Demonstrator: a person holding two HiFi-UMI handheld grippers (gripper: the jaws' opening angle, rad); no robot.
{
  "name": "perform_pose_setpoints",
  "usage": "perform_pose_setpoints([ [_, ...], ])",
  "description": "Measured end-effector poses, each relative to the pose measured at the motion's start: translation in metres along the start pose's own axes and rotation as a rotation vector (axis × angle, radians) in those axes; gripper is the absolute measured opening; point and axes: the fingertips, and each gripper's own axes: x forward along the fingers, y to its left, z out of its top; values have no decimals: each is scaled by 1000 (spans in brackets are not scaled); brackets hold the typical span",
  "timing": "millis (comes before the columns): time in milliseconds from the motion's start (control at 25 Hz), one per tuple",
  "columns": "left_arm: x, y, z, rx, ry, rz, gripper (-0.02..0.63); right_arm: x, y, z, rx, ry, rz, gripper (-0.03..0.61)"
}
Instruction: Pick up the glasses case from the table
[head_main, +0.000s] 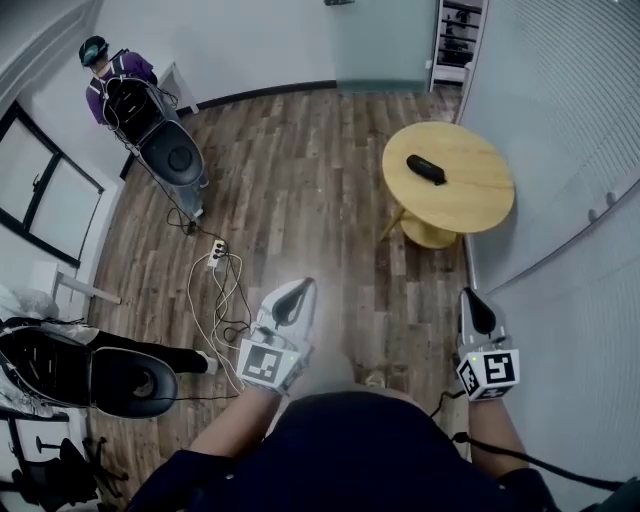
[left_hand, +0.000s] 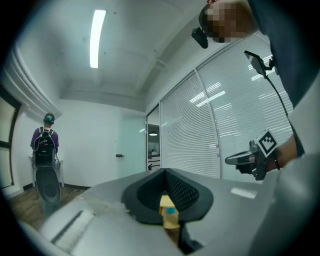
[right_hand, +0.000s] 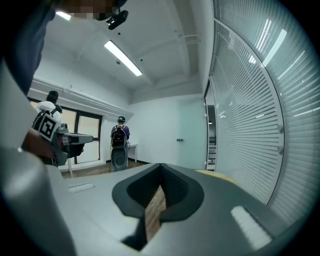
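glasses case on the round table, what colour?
The glasses case is black; the head view shows it best.

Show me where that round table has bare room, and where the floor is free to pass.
The round table is bare except left of centre, where the glasses case lies; its side toward the blinds is free. The wood floor leading up to it is open. Crowded at left: power strip and cables beside the near black chair.

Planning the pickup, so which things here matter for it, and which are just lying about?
For the job: glasses case, round table, left gripper, right gripper.
Lying about: far office chair, near office chair, power strip.
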Motion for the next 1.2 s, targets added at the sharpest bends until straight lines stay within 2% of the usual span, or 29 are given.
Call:
perform_pose_setpoints([
  [120,9,-7,-14,-9,38,-35,3,7,-6,-7,49,13,-11,9],
  [240,33,9,-22,0,54,-50,3,20,-18,-14,37,22,-23,9],
  [440,84,66,-12,10,19,-61,3,66,-30,-16,63,56,-88,9],
  [600,131,113,-27,-18,42,-74,3,116,-41,-4,52,60,-131,9],
  [800,196,169,-25,-20,25,-127,3,185,-55,14,42,53,-190,9],
  [920,229,198,-17,11,11,-169,3,220,-61,29,53,36,-234,9],
  [1200,291,212,-22,-11,8,-211,3,258,-97,32,39,5,-289,9],
])
